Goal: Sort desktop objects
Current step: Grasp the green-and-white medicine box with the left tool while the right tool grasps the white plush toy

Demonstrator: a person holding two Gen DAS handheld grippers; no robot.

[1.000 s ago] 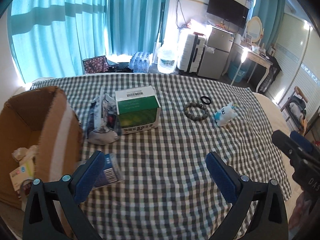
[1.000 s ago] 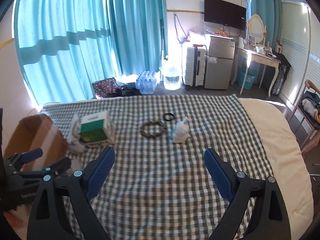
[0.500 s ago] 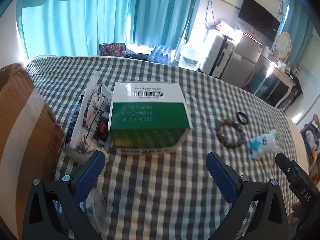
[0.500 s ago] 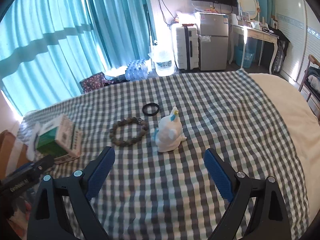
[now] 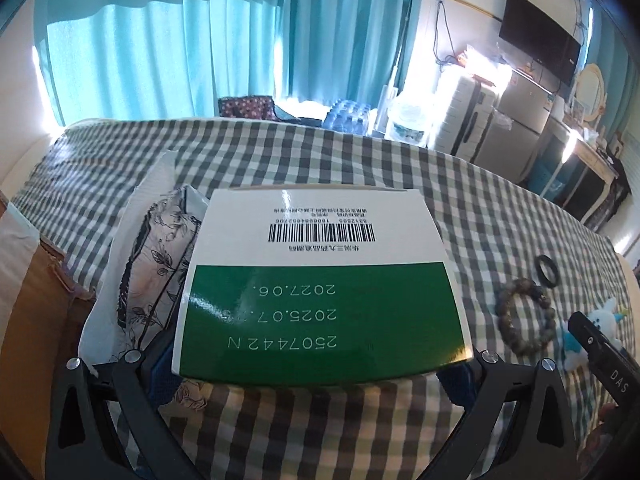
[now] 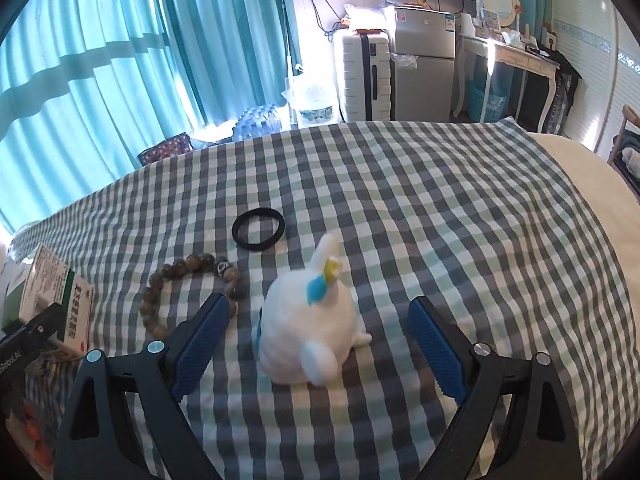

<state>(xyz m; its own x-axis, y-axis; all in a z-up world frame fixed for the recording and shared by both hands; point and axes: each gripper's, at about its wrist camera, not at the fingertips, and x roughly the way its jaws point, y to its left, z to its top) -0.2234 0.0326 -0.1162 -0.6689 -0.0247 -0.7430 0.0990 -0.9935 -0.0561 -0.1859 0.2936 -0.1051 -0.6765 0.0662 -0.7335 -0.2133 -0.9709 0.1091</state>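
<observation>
So the left gripper [image 5: 316, 376] sits low over the checked cloth [image 6: 440, 200], fingers spread wide on either side of the green-and-white box [image 5: 316, 280], pads mostly hidden under it. Right gripper [image 6: 316, 344] is level too, jaws apart, straddling the white plush toy [image 6: 308, 332], bead bracelet [image 6: 188, 292] just beside its left finger.

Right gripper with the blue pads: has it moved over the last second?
Yes. The right gripper advanced across the checked cloth toward the white plush toy, which now sits between its open blue pads.
</observation>
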